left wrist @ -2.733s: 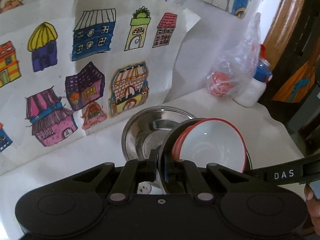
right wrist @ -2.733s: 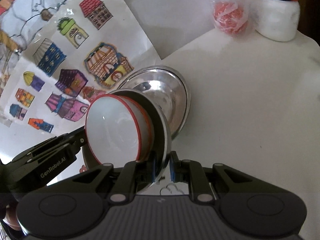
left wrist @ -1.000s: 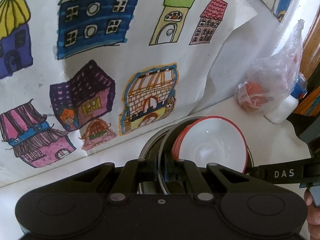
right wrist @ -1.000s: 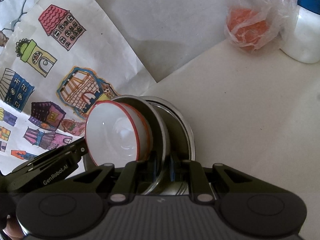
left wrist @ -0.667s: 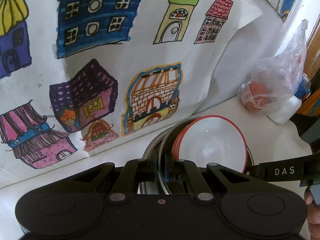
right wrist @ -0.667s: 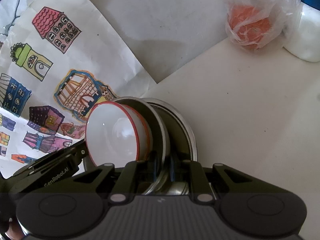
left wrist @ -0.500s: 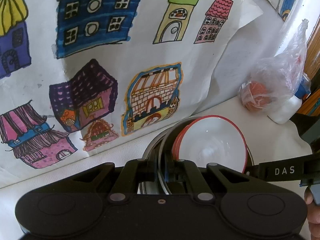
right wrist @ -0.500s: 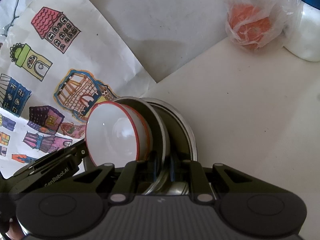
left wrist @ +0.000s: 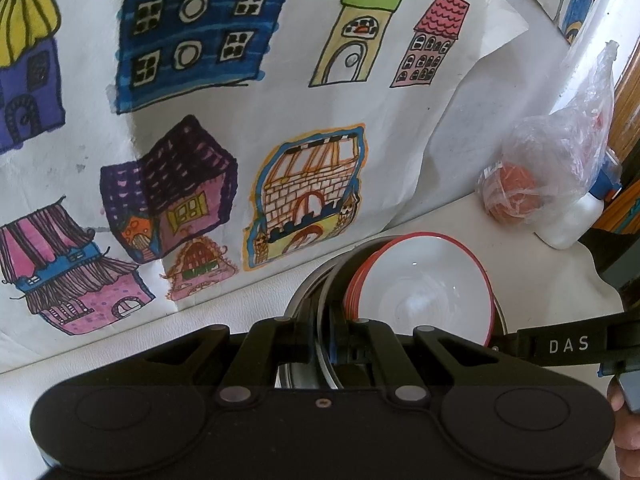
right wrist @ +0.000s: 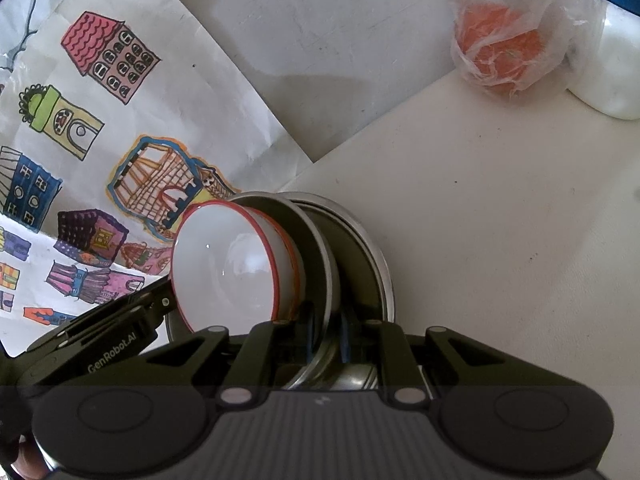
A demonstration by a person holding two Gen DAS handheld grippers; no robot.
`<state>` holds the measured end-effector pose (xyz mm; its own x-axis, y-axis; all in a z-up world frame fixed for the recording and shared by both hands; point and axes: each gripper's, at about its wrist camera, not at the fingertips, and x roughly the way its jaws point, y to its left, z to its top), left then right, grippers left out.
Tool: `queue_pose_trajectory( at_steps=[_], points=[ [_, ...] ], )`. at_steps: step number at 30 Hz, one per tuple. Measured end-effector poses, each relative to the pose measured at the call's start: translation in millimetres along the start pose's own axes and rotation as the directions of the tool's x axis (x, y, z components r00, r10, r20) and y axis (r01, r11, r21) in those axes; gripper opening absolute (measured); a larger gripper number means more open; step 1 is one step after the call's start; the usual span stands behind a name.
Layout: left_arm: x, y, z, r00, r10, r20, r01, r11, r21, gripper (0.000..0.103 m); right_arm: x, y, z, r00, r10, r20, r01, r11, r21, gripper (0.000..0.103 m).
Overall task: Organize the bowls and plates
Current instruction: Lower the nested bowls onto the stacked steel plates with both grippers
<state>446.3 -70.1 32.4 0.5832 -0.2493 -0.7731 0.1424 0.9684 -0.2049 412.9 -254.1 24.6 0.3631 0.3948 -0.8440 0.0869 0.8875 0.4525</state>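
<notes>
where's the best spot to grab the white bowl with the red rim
Grip the white red-rimmed bowl at its thin rim, coming from above where the edge is free. It sits nested in the steel plate that both grippers pinch, so its sides and base are hidden.

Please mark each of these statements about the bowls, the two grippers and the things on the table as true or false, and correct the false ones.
1. The white bowl has a blue rim. False: its rim is red.
2. The white bowl sits inside a steel bowl. True.
3. The left gripper is open and holds nothing. False: it is shut on the steel bowl's rim.
4. The right gripper also grips the steel bowl's rim. True.
5. A plastic bag with something orange inside lies on the table. True.
6. The drawing of houses lies under the plastic bag. False: it stands behind the bowls.
</notes>
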Motion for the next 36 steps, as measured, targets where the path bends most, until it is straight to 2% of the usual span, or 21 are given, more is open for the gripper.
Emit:
queue_pose_trajectory(
  at_steps=[14,19,25,36],
  points=[
    [-3,6,0,1.000,-0.015,-0.005,0.014,1.000,-0.023,0.005,-2,-1,-3,1.000,-0.003,0.031,0.003,1.000,-0.010,0.016],
    [-2,7,0,1.000,-0.013,-0.006,0.013,1.000,-0.028,0.008,-6,-1,-2,0.999,-0.014,0.049,0.015,1.000,-0.016,0.017],
    [-6,8,0,1.000,-0.014,0.004,0.014,0.999,-0.037,0.009,-19,-3,-2,0.996,-0.032,0.084,0.033,0.999,-0.018,0.030],
    [-23,16,-2,0.999,-0.007,0.039,0.009,0.998,-0.062,0.025,-35,-4,-7,0.989,-0.053,0.139,0.057,0.998,-0.023,0.052]
  ],
)
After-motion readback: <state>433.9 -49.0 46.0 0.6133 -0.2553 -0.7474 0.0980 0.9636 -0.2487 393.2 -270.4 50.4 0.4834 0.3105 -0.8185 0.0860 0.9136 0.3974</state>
